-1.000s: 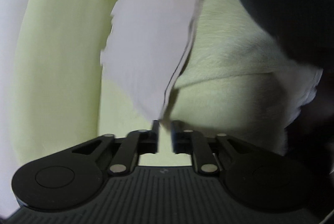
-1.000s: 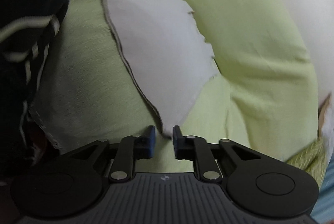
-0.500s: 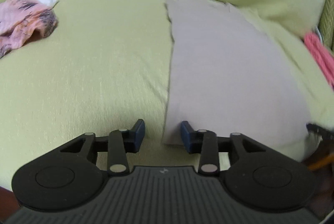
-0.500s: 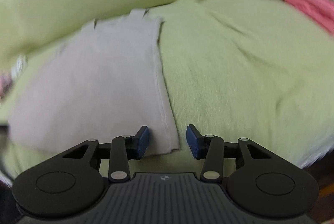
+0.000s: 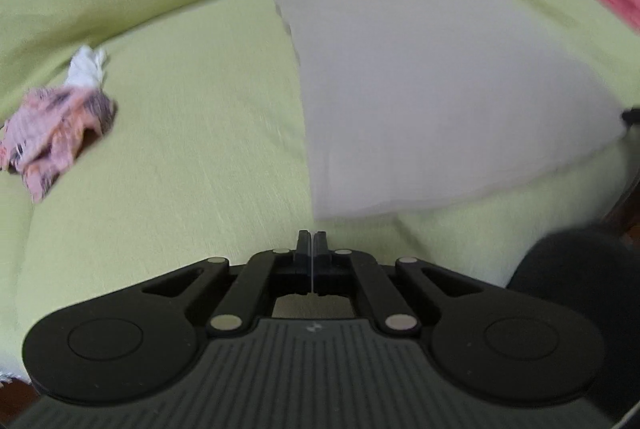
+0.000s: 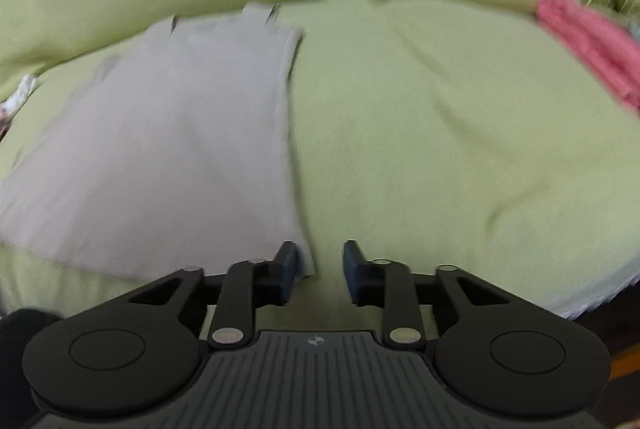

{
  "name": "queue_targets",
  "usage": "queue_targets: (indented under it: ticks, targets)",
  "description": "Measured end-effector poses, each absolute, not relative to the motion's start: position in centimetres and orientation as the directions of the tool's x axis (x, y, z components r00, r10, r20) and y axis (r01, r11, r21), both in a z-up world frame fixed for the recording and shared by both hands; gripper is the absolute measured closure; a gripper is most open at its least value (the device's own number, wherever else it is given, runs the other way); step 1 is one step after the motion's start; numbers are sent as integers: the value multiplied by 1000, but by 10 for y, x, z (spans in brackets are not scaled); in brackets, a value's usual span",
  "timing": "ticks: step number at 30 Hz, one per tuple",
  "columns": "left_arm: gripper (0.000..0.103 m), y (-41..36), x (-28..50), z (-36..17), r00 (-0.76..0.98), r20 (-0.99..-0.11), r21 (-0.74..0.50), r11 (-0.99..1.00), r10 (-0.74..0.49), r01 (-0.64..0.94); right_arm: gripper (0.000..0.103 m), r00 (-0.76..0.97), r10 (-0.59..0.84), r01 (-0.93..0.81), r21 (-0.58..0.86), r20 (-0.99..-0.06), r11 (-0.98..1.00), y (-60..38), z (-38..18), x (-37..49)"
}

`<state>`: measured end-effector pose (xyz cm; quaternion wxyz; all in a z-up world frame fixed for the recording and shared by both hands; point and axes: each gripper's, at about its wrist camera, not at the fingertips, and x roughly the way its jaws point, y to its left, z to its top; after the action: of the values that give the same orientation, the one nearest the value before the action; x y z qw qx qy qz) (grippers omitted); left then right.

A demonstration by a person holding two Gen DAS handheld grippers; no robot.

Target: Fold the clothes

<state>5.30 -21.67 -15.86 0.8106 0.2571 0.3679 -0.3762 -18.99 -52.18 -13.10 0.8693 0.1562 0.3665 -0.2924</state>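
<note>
Pale grey flat cloth [image 5: 440, 89], dangling a second ago, lies ahead of both claws: left gripper [image 5: 311, 243] closed empty, right gripper [image 6: 318, 261] opening, released

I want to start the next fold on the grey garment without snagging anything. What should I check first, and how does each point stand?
1. Grey garment lies flat on the green cover: ok, though blurred.
2. Left gripper free of cloth: ok, jaws shut with nothing between them.
3. Right gripper free of cloth: ok, jaws opening, the garment's near corner just beside the left finger.
4. Fold area free of other laundry: ok, the pink patterned garment and the red cloth lie apart.
5. Garment free of wrinkles: cannot tell, motion blur.
</note>
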Motion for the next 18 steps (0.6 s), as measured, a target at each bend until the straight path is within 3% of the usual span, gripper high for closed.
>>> queue_targets:
  ticks: [5, 10, 18]
  targets:
    - [100, -250, 73, -136, 476, -723, 167, 542, -500, 823, 74, 653, -270, 535, 180, -707, 825, -535, -122, -170]
    - [99, -311, 97, -165, 405, -766, 152, 471, -500, 869, 76, 659, -231, 494, 181, -715, 851, -552, -124, -146]
    - [94, -419, 105, -185, 290, -753, 58, 378, -591, 924, 80, 791, 57, 364, 544, -609, 756, -669, -110, -80]
